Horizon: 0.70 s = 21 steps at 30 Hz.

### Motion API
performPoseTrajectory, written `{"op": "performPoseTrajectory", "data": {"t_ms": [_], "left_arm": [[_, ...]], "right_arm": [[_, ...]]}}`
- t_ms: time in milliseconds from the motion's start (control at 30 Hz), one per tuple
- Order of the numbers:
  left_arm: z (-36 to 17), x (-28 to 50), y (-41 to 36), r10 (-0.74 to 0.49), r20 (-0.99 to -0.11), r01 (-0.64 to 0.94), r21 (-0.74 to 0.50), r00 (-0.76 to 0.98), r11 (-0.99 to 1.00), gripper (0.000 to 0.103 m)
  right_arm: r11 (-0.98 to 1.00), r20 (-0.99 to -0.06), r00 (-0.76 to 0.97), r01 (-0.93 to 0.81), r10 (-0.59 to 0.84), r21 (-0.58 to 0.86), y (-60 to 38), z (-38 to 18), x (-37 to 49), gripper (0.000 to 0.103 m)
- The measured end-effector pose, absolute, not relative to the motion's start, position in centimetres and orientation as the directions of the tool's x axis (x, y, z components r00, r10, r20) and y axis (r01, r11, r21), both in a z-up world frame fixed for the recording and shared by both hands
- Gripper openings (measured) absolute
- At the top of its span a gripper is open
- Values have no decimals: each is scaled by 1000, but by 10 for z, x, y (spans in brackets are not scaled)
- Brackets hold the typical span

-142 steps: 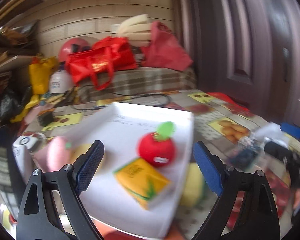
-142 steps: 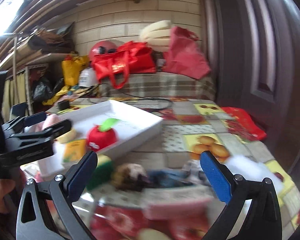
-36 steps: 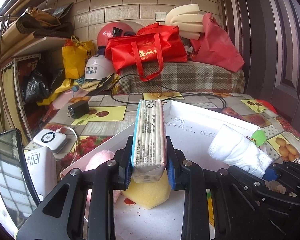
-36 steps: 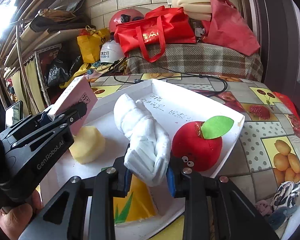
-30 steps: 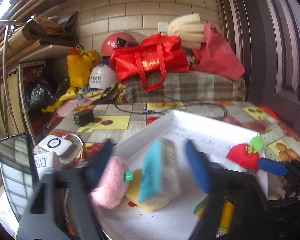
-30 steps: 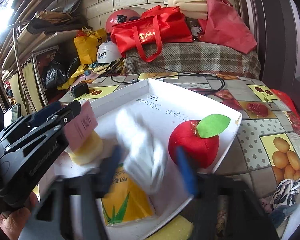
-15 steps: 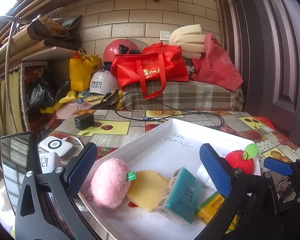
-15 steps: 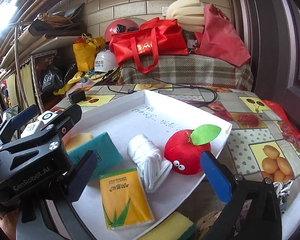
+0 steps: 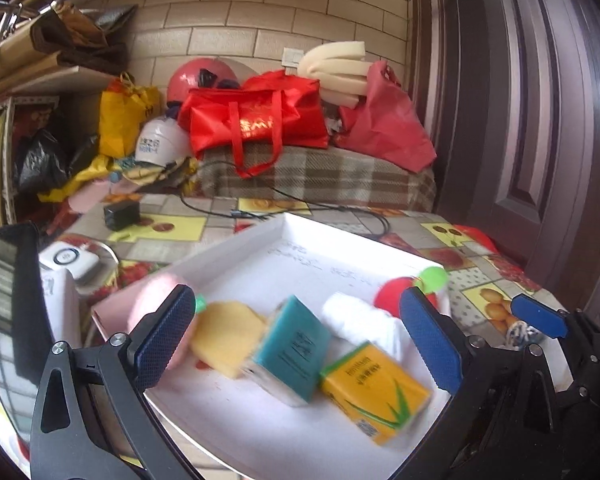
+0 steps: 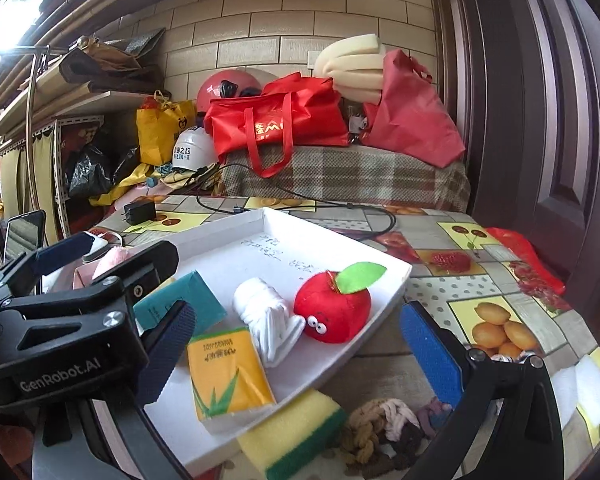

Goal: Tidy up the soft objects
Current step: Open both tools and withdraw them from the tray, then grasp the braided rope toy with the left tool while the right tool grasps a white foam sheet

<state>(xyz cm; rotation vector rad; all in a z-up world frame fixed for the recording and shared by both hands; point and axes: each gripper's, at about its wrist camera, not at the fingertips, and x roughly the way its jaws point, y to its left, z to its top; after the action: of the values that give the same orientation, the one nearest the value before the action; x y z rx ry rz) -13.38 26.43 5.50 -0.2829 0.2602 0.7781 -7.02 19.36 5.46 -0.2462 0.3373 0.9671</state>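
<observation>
A white tray (image 9: 352,252) (image 10: 396,276) holds a pink plush ball (image 9: 152,304), a yellow sponge (image 9: 224,336), a teal tissue pack (image 9: 296,348) (image 10: 204,300), a white rolled cloth (image 9: 360,324) (image 10: 268,316), a yellow tissue pack (image 9: 376,392) (image 10: 228,368) and a red plush apple (image 9: 392,300) (image 10: 332,308). My left gripper (image 9: 296,344) is open and empty above the tray's near edge. My right gripper (image 10: 296,352) is open and empty, to the right of the left one. A yellow-green sponge (image 10: 296,432) and a knotted rope toy (image 10: 384,428) lie on the table in front of the tray.
The table has a fruit-patterned cloth (image 10: 492,280). A black cable (image 9: 332,210) and a charger (image 9: 120,216) lie behind the tray. Red bags (image 9: 256,124) and helmets crowd the back. A white device (image 9: 68,260) sits at the left. A dark door (image 9: 540,120) stands at the right.
Both grippers opened and let go of the teal tissue pack and the white rolled cloth, which now lie in the tray. Both grippers have since pulled back a little.
</observation>
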Motion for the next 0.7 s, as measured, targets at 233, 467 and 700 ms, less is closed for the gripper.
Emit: {"op": "performPoseTrajectory", "data": {"t_ms": [233,467,700], "left_arm": [[55,-117,225,529,-319,-588,-121,786,800,103],[53,-91,194,423,-402,-475,-34,812,879,103],[42,-47,162,299,-535,-348,10,790,937,103]], "right_arm": [[566,-378,541,-823,752,-51,137,56,-55,103],[686,-383,630,-728,676,14,55,57,-8,103],[806,-353,725,-524,592,275,-38,55,47,103]]}}
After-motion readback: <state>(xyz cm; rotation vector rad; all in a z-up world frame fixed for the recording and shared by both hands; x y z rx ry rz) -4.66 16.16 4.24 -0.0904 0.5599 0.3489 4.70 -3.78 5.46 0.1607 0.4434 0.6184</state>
